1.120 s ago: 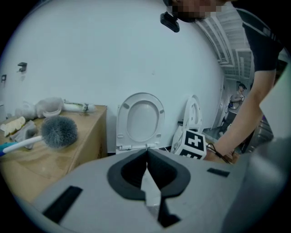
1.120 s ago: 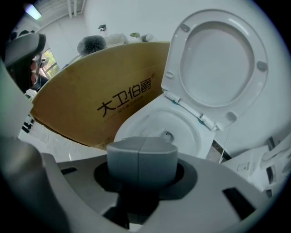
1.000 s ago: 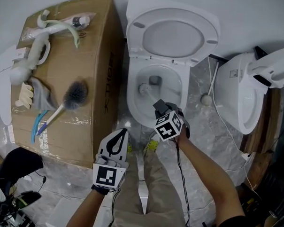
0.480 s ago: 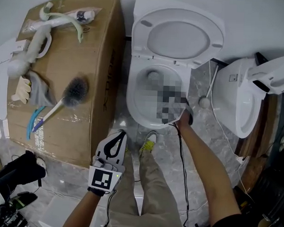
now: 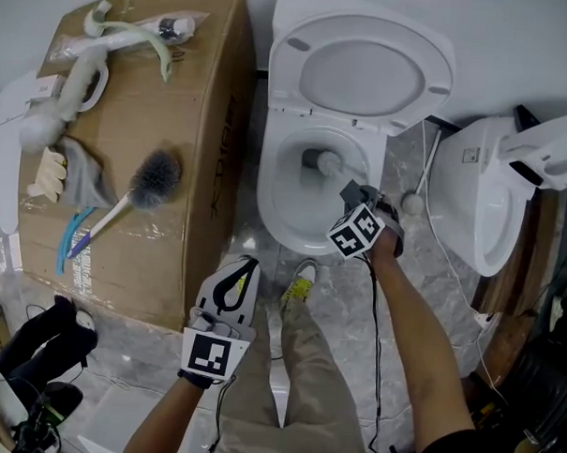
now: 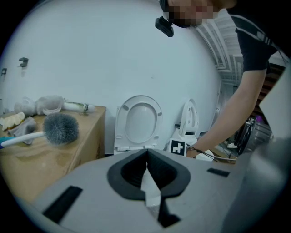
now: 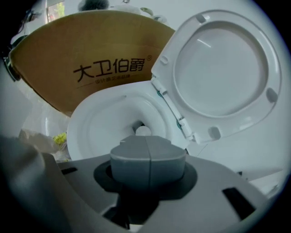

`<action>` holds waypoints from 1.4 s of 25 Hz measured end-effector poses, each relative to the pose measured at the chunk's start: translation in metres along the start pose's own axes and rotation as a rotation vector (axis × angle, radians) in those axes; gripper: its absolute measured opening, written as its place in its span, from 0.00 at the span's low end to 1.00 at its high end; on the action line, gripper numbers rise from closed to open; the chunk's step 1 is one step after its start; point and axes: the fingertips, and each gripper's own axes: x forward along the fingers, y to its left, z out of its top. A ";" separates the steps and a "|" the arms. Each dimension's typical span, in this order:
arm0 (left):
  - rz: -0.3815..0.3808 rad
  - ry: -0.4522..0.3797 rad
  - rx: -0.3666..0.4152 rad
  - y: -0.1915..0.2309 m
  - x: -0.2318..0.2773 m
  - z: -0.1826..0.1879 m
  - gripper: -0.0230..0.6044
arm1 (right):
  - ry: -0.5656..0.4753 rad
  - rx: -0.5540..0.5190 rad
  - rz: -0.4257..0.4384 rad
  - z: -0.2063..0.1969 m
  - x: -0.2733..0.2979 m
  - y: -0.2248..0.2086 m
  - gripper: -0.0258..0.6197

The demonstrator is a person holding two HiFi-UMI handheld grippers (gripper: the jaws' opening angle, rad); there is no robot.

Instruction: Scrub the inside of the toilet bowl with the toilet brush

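Note:
The white toilet bowl (image 5: 271, 197) stands open with its lid (image 5: 363, 69) raised. A toilet brush (image 5: 328, 163) with a white head reaches into the bowl beside the dark drain hole. My right gripper (image 5: 350, 192) hovers over the bowl's near right rim, shut on the brush's grey handle (image 7: 148, 160). In the right gripper view the white brush head (image 7: 143, 131) shows deep in the bowl (image 7: 97, 123), beyond my right gripper (image 7: 146, 152). My left gripper (image 5: 241, 267) hangs low in front of the toilet, shut and holding nothing. In its own view the left gripper (image 6: 146, 169) points at the toilet (image 6: 137, 122).
A cardboard box (image 5: 204, 123) left of the toilet carries a grey round brush (image 5: 154, 180), a grey cloth and white plastic parts. A second white toilet (image 5: 477, 196) stands to the right, with a white ball-ended stick (image 5: 412, 203) on the floor between. The person's shoe (image 5: 301, 285) is below the bowl.
The right gripper has swung the brush from the left side of the bowl to its far right side, near the drain hole. The left gripper has hardly moved.

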 end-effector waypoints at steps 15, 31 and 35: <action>0.018 -0.027 -0.009 -0.003 0.001 0.011 0.06 | 0.061 0.023 0.087 -0.014 -0.009 0.071 0.27; 0.029 -0.021 -0.023 -0.004 -0.009 -0.002 0.06 | 0.016 0.595 0.237 0.021 0.001 0.064 0.27; 0.014 -0.012 -0.008 -0.010 -0.009 -0.002 0.06 | 0.005 0.620 0.238 0.029 0.006 0.057 0.27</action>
